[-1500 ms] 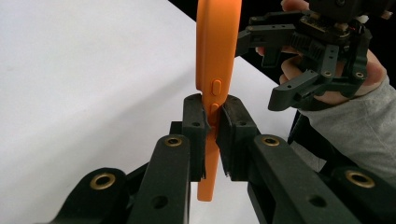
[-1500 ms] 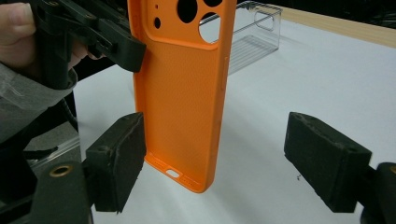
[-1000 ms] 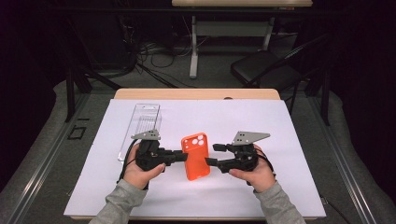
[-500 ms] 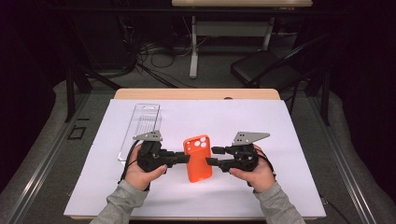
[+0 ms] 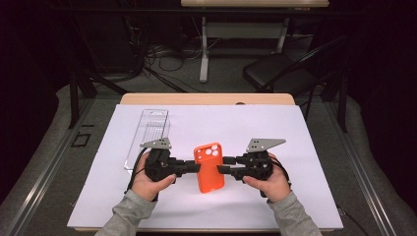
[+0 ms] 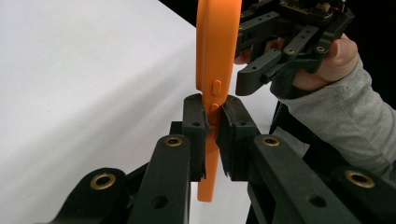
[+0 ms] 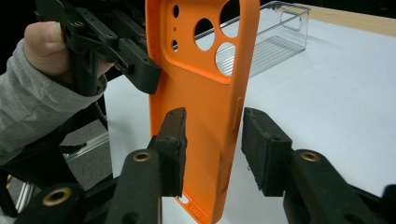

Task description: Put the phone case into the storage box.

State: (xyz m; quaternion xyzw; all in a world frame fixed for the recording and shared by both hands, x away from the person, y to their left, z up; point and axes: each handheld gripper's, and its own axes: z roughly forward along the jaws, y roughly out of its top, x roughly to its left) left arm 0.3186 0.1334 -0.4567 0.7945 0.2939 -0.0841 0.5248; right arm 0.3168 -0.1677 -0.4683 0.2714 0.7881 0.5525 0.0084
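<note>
Orange phone case [image 5: 209,167] sits at lower centre of the high view, between the two grippers and over the white sheet [image 5: 305,147] that covers the table. Left gripper [image 5: 194,167] clamps the case: in the left gripper view its pads [image 6: 194,122] press on both faces of the thin edge [image 6: 214,100], just below the moulded side buttons, which fixes the case and keeps it from twisting. Right gripper [image 5: 220,169] is spread apart; in the right gripper view its pads [image 7: 173,140] stand on either side of the case [image 7: 201,116] with a visible gap on each side, so it grips nothing. This arrangement probably lets one tool carry the load while the other lines up for a second grip on the opposite edge. The case is a single-piece shell, matte orange, finely textured on the inner face, with three large round camera openings and smaller holes near its upper end. A raised lip runs around the border. A clear plastic tray [image 5: 150,132] lies empty at centre left of the high view, well apart from the case
</note>
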